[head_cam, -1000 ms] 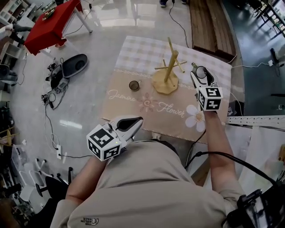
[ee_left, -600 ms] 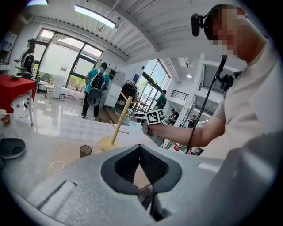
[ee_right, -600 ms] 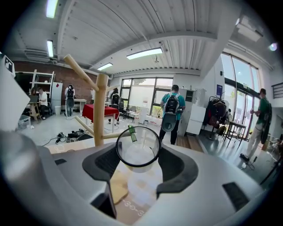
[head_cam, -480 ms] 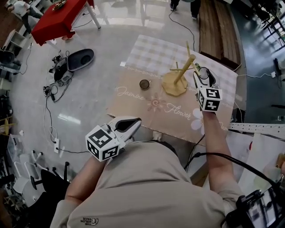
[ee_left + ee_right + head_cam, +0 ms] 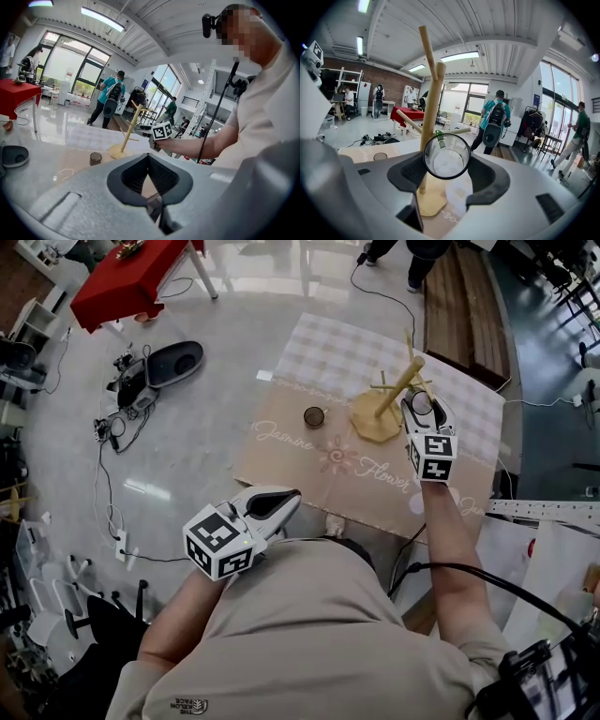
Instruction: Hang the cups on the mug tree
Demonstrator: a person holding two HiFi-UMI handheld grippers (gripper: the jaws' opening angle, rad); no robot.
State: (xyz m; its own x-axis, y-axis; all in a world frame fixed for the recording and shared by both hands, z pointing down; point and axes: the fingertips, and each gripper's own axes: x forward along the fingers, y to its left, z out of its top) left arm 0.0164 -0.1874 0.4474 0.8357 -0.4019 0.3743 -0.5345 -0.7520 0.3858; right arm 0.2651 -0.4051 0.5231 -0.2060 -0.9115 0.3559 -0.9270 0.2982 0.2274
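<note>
A wooden mug tree (image 5: 386, 409) stands on the far right part of the tablecloth-covered table (image 5: 281, 456); it also fills the middle of the right gripper view as the mug tree (image 5: 430, 93). My right gripper (image 5: 422, 405) is shut on a clear glass cup (image 5: 423, 403), held just right of the tree's pegs. The cup (image 5: 446, 156) lies on its side with its mouth toward the camera, right beside the tree's post. A small dark cup (image 5: 314, 416) stands alone left of the tree; the left gripper view shows it as a small dark cup (image 5: 95, 158). My left gripper (image 5: 274, 503) hangs shut and empty near my body.
A red-covered table (image 5: 127, 277), a dark round object (image 5: 173, 363) and cables lie on the floor at the left. A wooden bench (image 5: 461, 306) runs behind the table. Several people stand in the background.
The right gripper with the glass cup has moved in closer to the mug tree's pegs. The head view has shifted. The left gripper has stayed put.
</note>
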